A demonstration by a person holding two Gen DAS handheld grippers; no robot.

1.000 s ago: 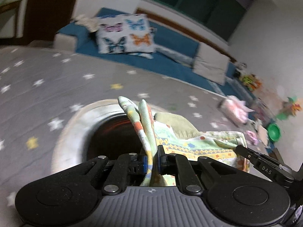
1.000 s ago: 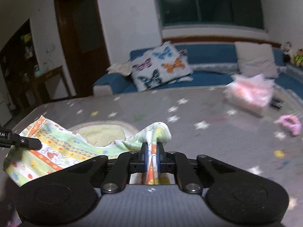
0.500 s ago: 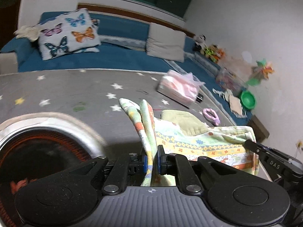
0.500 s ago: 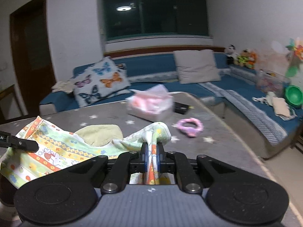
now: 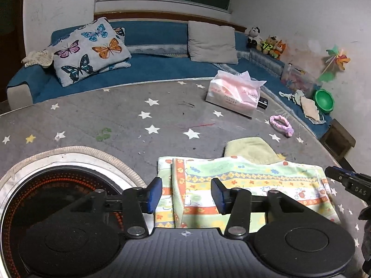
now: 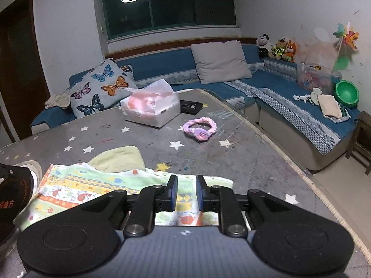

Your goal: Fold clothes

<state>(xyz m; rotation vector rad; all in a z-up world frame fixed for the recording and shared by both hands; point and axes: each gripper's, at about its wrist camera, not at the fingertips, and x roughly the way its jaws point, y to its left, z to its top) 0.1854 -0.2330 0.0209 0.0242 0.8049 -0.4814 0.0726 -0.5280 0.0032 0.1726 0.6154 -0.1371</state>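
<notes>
Cloth point(image 5: 243, 180) lies flat on worktop point(image 5: 116, 111), doubled over, edges roughly aligned along its left side. Left tool point(image 5: 185, 193) gapes wide, right tool point(image 6: 186, 193) parted narrowly; neither holds anything. One fold looks laid; further folds possibly left.

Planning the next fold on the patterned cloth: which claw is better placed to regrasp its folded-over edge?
Left, probably. The left claw stands wide open directly over the doubled edge of the patterned cloth. The right claw is open less wide, over the opposite end, which lies flat.
</notes>
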